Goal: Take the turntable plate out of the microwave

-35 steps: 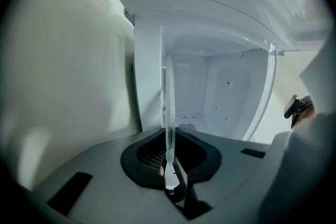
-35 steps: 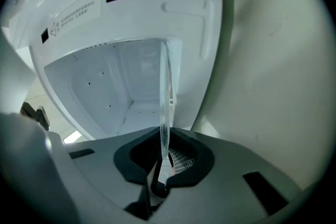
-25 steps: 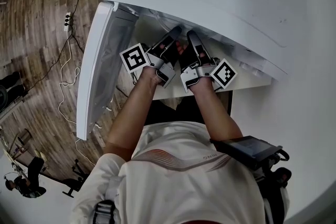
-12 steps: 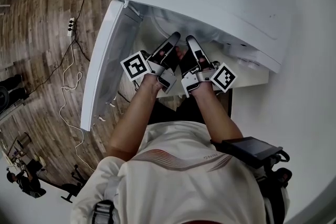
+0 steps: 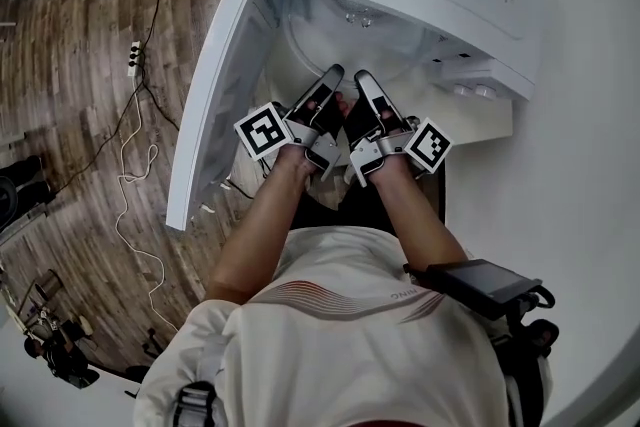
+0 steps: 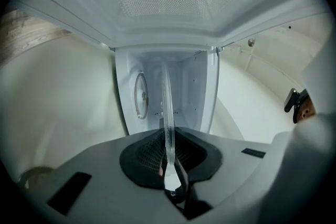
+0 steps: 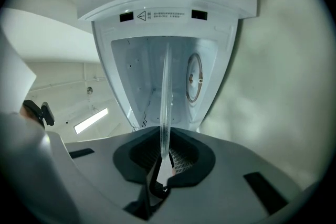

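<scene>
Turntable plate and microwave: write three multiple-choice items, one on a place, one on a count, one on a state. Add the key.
1. Where do the grippers hold the turntable plate?
A) at its near rim, side by side
B) at opposite rims
C) at its centre

2. How many grippers clamp the plate?
A) none
B) one
C) two

3. The microwave door is:
A) shut
B) swung open
C) taken off

Key:
1 A: in the head view the left gripper and right gripper lie side by side.
2 C: each gripper view shows the glass rim pinched between its jaws.
3 B: the door stands out at the head view's left.
</scene>
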